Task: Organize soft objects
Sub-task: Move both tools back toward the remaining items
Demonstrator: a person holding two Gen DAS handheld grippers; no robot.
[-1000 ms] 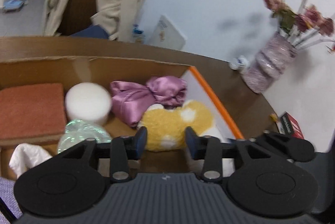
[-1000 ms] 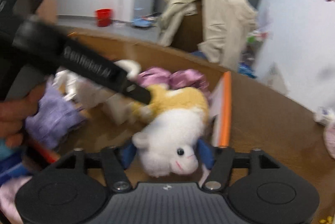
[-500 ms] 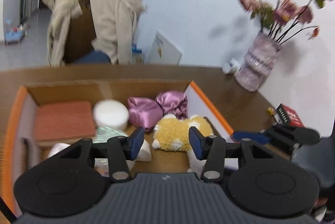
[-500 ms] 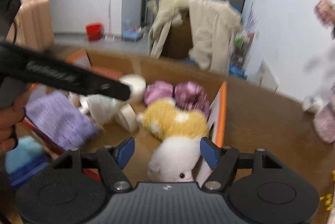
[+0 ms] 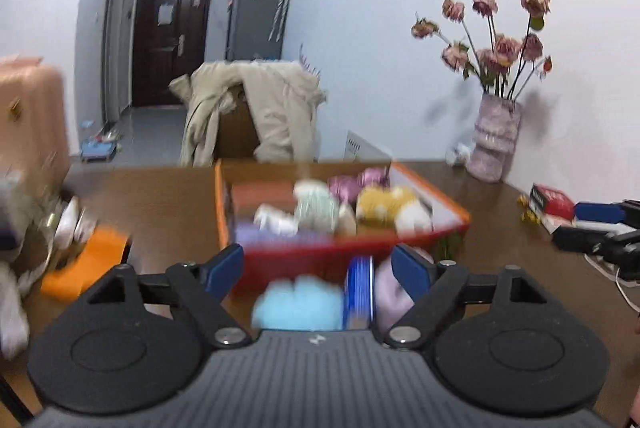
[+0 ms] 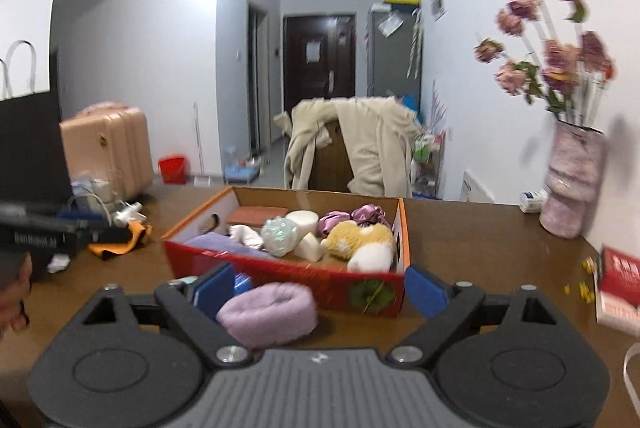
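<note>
We see the shoebox (image 6: 280, 270) on the table (image 6: 480, 240), long axis running away from us toward the chair, yellow-and-white plush (image 6: 360, 242) inside by its rt wall. Both grippers, left (image 5: 316, 268) & right (image 6: 320, 288), hover short of it, jaws wide & opening, gripping nothing; lilac pad (image 6: 268, 314) lies w/in the right's span, untouched.

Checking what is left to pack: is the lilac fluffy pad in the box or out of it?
Out. The lilac pad lies on the table in front of the box's red front wall.
</note>
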